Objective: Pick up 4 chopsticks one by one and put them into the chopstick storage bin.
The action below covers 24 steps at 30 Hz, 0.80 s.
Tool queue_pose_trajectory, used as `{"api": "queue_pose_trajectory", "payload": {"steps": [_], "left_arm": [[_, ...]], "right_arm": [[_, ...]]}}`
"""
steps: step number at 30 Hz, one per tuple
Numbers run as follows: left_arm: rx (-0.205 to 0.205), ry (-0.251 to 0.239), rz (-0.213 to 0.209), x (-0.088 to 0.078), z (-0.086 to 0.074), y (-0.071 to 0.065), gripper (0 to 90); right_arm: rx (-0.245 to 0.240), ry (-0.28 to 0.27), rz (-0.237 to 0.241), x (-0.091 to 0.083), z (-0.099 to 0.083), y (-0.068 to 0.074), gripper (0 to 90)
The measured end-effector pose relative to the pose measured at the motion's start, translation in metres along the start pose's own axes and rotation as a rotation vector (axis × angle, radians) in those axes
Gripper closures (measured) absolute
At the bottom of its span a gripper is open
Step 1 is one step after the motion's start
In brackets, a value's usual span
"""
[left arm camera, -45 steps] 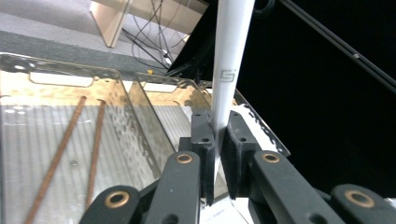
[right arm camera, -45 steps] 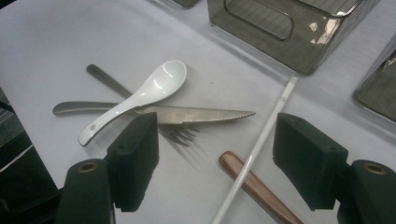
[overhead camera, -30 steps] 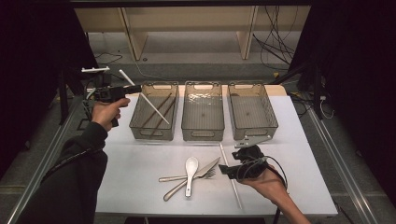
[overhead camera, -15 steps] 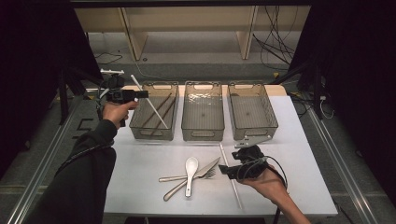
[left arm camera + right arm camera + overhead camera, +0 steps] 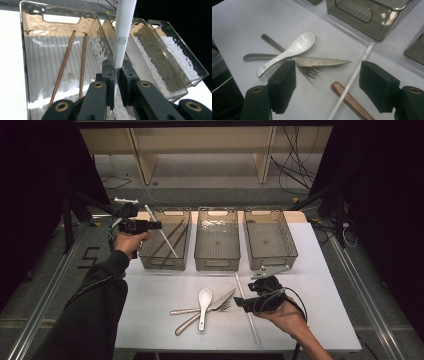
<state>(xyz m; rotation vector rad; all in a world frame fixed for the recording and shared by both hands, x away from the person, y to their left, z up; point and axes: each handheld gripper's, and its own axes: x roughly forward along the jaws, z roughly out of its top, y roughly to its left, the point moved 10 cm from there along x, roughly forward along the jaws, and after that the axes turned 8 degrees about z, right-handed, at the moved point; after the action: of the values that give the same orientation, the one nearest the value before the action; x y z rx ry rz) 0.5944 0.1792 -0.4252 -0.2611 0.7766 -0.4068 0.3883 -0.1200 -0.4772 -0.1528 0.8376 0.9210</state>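
Observation:
My left gripper (image 5: 156,226) is shut on a white chopstick (image 5: 162,234) over the left clear bin (image 5: 146,251). The stick slants down into the bin, and I cannot tell whether its lower end touches the floor. In the left gripper view, the white chopstick (image 5: 122,37) rises from between my closed jaws, with two brown chopsticks (image 5: 63,65) lying on the bin floor. My right gripper (image 5: 246,303) is open and low over the table. A second white chopstick (image 5: 354,77) lies between its spread jaws, beside a brown wooden handle (image 5: 348,100).
A white spoon (image 5: 202,301), a serrated knife (image 5: 222,300) and a fork (image 5: 310,71) lie crossed at the table's front centre. The middle bin (image 5: 216,240) and right bin (image 5: 270,240) hold nothing. The table edge runs close behind my right hand.
My left hand has sunk and shifted a little to the right toward the left bin, and the white chopstick now stands steeper. The right hand has kept still.

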Motion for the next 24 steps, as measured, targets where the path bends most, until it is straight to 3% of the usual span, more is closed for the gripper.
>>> {"api": "queue_pose_trajectory", "payload": {"steps": [20, 24], "left_arm": [[0.005, 0.015, 0.028, 0.009, 0.004, -0.003, 82.1], [0.007, 0.029, 0.05, 0.013, 0.003, -0.003, 69.3]], "right_arm": [[-0.003, 0.003, 0.004, 0.001, 0.0, 0.0, 30.9], [-0.004, 0.003, 0.004, 0.001, 0.0, 0.0, 30.8]]}}
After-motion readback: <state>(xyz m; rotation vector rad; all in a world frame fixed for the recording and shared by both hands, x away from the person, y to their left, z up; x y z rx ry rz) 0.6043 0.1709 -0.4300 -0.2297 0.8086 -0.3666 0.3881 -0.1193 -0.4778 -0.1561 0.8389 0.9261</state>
